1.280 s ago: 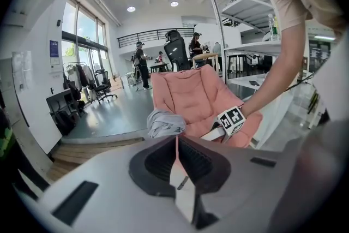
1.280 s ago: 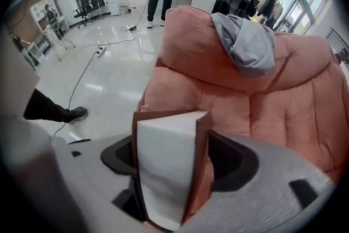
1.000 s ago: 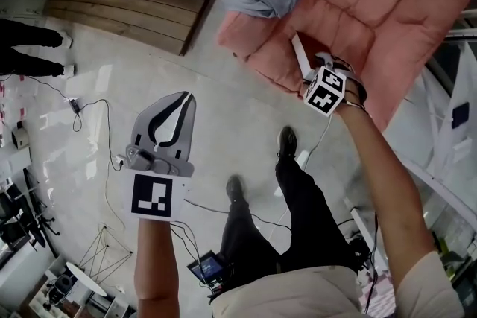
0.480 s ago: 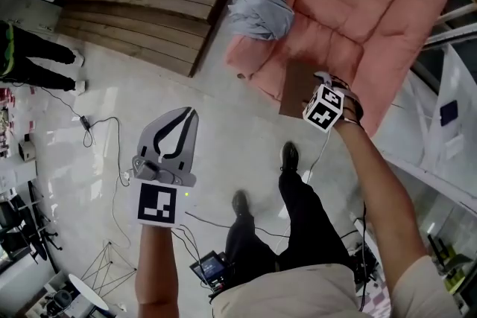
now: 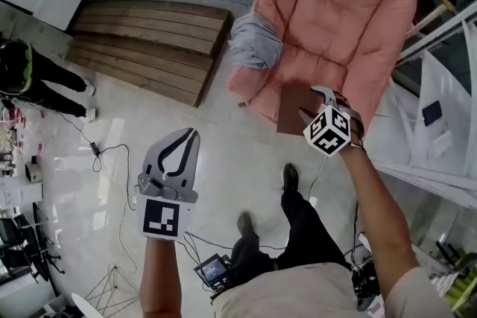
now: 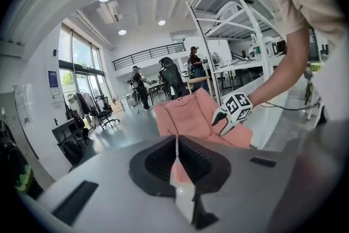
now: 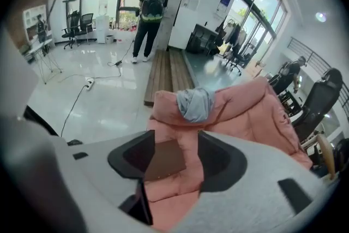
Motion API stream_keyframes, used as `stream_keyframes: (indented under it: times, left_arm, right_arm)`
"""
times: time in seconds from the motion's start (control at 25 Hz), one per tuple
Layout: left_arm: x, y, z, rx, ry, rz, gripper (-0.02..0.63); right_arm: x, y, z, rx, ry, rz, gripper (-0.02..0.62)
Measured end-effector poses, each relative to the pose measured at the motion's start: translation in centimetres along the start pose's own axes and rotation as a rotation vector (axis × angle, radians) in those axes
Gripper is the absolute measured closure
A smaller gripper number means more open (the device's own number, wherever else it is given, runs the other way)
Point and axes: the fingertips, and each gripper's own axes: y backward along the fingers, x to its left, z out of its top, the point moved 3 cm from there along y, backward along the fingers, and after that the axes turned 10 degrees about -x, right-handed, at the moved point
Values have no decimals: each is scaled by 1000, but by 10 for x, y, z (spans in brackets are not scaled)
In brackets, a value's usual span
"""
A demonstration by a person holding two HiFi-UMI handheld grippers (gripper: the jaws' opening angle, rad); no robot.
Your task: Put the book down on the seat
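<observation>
Progress looks close to finished, judged from the biggest thing down. The pink padded seat (image 5: 335,18) fills the upper right of the head view, with a bundle of grey cloth (image 5: 254,42) slumped over its left arm. The brown book (image 5: 291,105) lies flat on the front part of the cushion, near the edge. From there it appears to be resting on the padding, not hanging in the air. The right gripper (image 5: 311,103) reaches over the book's right side, and its own view shows the jaws standing wide apart. The book shows in the gap between them, lying on the pink fabric beyond. I cannot tell whether one pad is touching the book's edge, but nothing looks clamped. If that reading is right, the placing is done and what is left is only to draw the right gripper clear without dragging the book toward the edge. The right arm is stretched well forward from the body, marker cube up, wrist just over the seat's front. The left gripper (image 5: 192,135) takes no part in this. Its arm is held low over the pale floor, well apart from the seat. Its jaws are pressed together with nothing between them and point roughly toward the seat.
</observation>
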Motion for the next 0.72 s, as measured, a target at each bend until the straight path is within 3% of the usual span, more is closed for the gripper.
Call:
stream_keyframes:
  times: [0.12, 0.24, 0.48, 0.72]
  left_arm:
    - [0, 18, 26, -29, -20, 1, 586]
    - [0, 35, 53, -73, -91, -22, 586]
    - [-1, 80, 96, -148, -194, -43, 588]
    - [2, 126, 128, -201, -248, -34, 586]
  right_arm:
    - [-12, 57, 45, -129, -25, -103, 437]
    - [-22, 119, 88, -274, -88, -210, 591]
    - [-20, 235, 154, -511, -215, -301, 601]
    - [3, 327, 201, -637, -276, -270, 604]
